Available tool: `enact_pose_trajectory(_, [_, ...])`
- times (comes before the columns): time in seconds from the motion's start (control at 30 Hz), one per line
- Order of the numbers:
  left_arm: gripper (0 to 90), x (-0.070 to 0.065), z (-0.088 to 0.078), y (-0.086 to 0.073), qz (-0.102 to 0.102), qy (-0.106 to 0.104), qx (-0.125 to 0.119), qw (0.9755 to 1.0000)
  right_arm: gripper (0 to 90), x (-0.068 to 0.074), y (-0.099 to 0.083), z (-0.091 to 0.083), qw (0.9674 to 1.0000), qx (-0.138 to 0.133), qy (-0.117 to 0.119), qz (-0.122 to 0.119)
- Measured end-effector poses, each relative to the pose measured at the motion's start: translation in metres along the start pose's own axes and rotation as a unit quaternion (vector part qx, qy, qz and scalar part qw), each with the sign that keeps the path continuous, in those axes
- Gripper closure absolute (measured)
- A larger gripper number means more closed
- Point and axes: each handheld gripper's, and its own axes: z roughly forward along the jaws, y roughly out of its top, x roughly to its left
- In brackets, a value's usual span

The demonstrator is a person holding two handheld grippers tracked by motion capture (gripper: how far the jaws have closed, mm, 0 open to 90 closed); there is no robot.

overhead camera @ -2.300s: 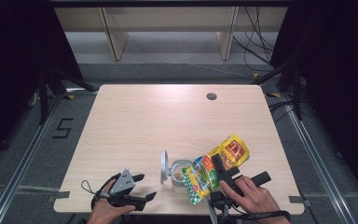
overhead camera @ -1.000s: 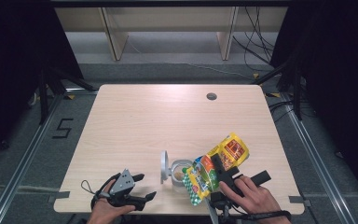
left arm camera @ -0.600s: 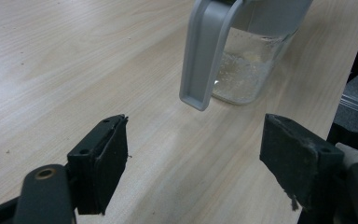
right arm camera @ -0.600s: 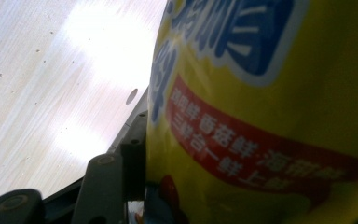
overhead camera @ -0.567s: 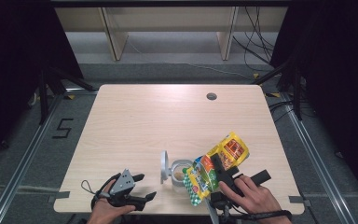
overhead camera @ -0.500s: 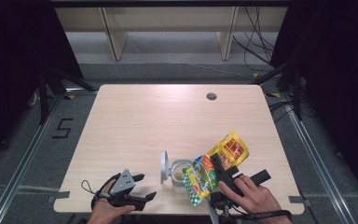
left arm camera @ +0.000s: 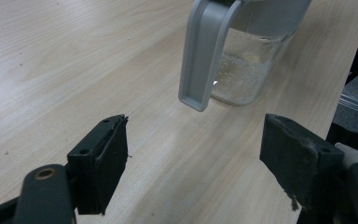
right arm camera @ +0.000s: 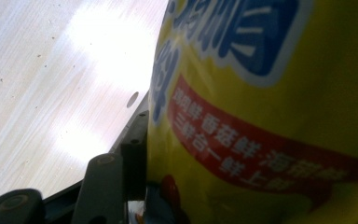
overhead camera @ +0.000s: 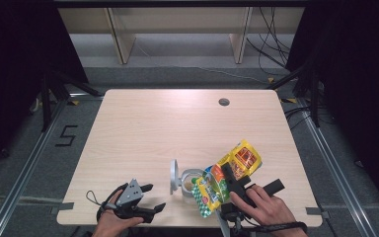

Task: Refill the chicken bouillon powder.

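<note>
At the lower left of the high view I had the left gripper (overhead camera: 145,200) resting low on the counter (overhead camera: 177,123), its jaws standing well apart with nothing between them. I judged it was parked there in reserve, aimed at the container so it could steady it if needed. In the left gripper view that container, a clear jar (left arm camera: 249,70) with a grey hinged lid (left arm camera: 205,51) flipped open and hanging down its near side, sat at the upper middle of the frame, holding a pale granular filling; its top edge was cut off by the frame, so I could not tell how full it was.

Moving right, in the lower middle of the high view the jar stood with its lid up on edge, presumably open to receive a pour. Just beside and partly over it lay the yellow seasoning packet (overhead camera: 229,175), tilted with its green end down toward the jar's mouth. The right gripper (overhead camera: 229,180) held it: its jaws were clamped on the packet's middle, and my right hand (overhead camera: 264,207) sat at the lower right.

In the right gripper view the packet's print crowded the frame. One jaw pressed its left side; the other jaw was hidden behind the foil. I could not make out whether the packet was torn open, or whether anything was flowing out.
</note>
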Motion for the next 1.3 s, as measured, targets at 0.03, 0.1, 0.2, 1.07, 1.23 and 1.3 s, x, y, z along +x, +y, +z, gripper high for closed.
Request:
enact_pose_trajectory(0.03, [22.6, 0.000, 0.001, 0.000, -0.003, -0.002, -0.002, 1.0000, 49.8, 0.000, 0.000, 0.000, 0.9999, 0.003, -0.014, 0.001])
enact_pose_trajectory(0.1, [22.6, 0.000, 0.001, 0.000, -0.001, -0.004, -0.004, 1.0000, 49.8, 0.002, -0.001, -0.001, 0.9998, 0.009, -0.013, 0.014])
enact_pose_trajectory(0.2, [22.6, 0.000, 0.001, 0.000, -0.003, -0.004, -0.003, 1.0000, 49.9, 0.001, -0.001, 0.000, 0.9999, 0.004, -0.010, 0.002])
enact_pose_trajectory(1.07, [22.6, 0.002, -0.001, 0.001, 0.006, 0.000, 0.005, 1.0000, 50.3, -0.011, -0.004, 0.003, 0.9999, -0.002, -0.002, -0.011])
enact_pose_trajectory(1.23, [22.6, -0.001, 0.002, 0.000, -0.006, -0.005, -0.009, 0.9999, 50.3, -0.009, -0.004, 0.004, 0.9998, -0.004, 0.009, -0.017])
enact_pose_trajectory(1.3, [22.6, -0.001, 0.003, 0.000, -0.005, -0.008, -0.014, 0.9999, 50.3, -0.009, -0.003, 0.005, 0.9998, -0.002, 0.002, -0.018])
